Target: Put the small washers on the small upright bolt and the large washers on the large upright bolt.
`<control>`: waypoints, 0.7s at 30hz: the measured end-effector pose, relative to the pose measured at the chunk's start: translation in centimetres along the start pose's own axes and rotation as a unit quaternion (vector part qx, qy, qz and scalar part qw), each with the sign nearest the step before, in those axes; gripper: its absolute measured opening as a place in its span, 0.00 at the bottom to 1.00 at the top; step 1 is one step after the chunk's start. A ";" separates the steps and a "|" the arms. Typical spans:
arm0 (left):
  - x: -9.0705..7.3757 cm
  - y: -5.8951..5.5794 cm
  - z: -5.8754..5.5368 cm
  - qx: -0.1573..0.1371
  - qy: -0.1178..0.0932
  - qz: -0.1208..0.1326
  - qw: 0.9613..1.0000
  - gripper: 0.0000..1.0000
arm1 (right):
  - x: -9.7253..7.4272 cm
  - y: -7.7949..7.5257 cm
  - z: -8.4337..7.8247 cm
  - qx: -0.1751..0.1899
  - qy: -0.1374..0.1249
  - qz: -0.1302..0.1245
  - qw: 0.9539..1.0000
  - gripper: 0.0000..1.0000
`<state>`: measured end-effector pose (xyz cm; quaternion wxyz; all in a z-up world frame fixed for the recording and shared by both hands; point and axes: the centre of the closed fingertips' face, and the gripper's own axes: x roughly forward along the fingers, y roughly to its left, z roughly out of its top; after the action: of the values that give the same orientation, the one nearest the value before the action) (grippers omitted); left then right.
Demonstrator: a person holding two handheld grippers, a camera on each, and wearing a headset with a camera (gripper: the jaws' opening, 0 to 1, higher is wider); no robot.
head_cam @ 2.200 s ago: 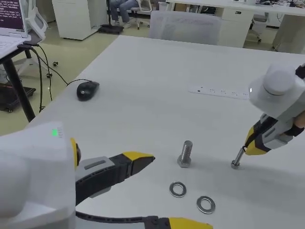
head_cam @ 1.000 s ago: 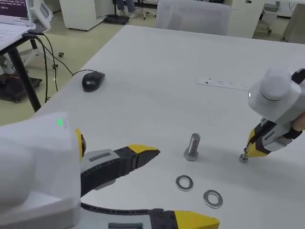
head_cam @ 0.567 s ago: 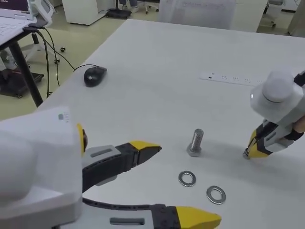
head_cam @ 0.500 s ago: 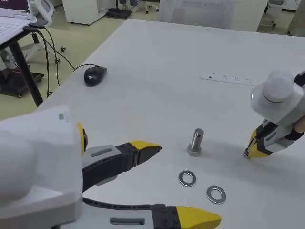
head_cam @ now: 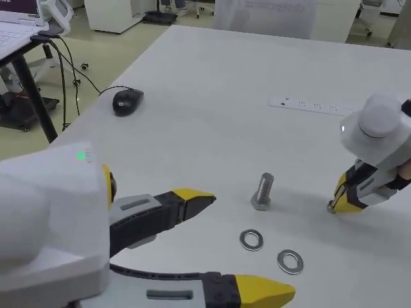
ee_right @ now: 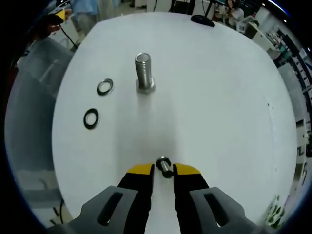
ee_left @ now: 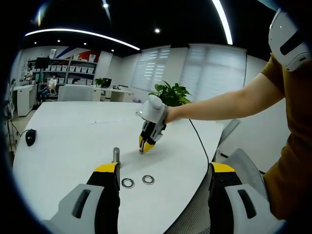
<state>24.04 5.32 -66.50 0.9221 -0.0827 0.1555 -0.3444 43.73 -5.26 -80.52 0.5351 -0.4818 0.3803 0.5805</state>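
Steel small bolt (ee_right: 164, 165) clenched between right gripper (ee_right: 163, 170) jaws, mostly hidden behind them in head view. Big bolt (ee_right: 144, 73) and washers (ee_right: 105, 87) ahead-left. Left gripper (ee_left: 165, 168) jaws released, wide apart.

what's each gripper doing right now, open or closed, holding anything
left gripper: open, holding nothing
right gripper: closed on the small bolt, at the table

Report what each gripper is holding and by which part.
Right gripper: the small bolt, pinched between the jaws, apparently by its shank. Left gripper: nothing, jaws wide open.
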 end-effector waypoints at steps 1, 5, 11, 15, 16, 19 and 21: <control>0.0 0.0 0.1 0.001 -0.001 0.000 1.000 0.73 | -0.1 0.0 0.0 0.000 0.001 -0.001 1.000 0.17; 0.0 -0.1 0.2 0.004 -0.001 -0.002 1.000 0.73 | -0.8 -0.1 -0.1 0.001 -0.001 -0.008 1.000 0.17; -0.1 -0.3 0.6 0.009 -0.003 -0.003 1.000 0.73 | -1.8 0.2 -0.4 0.009 -0.004 -0.015 1.000 0.19; -0.3 -0.4 0.6 0.011 -0.003 -0.001 1.000 0.73 | -2.4 0.7 -0.7 0.009 -0.004 -0.019 1.000 0.19; -0.4 -0.5 0.7 0.011 -0.003 -0.001 1.000 0.73 | -2.6 0.9 -0.7 0.009 -0.004 -0.020 1.000 0.19; -0.7 -0.8 1.0 0.016 -0.008 0.000 1.000 0.73 | -2.9 1.3 -0.9 0.012 -0.005 -0.023 1.000 0.20; -0.8 -0.9 1.0 0.017 -0.008 0.000 1.000 0.73 | -3.1 1.5 -1.0 0.015 -0.006 -0.025 1.000 0.21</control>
<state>23.29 5.24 -65.13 0.9247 -0.0696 0.1422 -0.3461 42.24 -7.19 -77.84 0.5587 -0.4801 0.3735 0.5638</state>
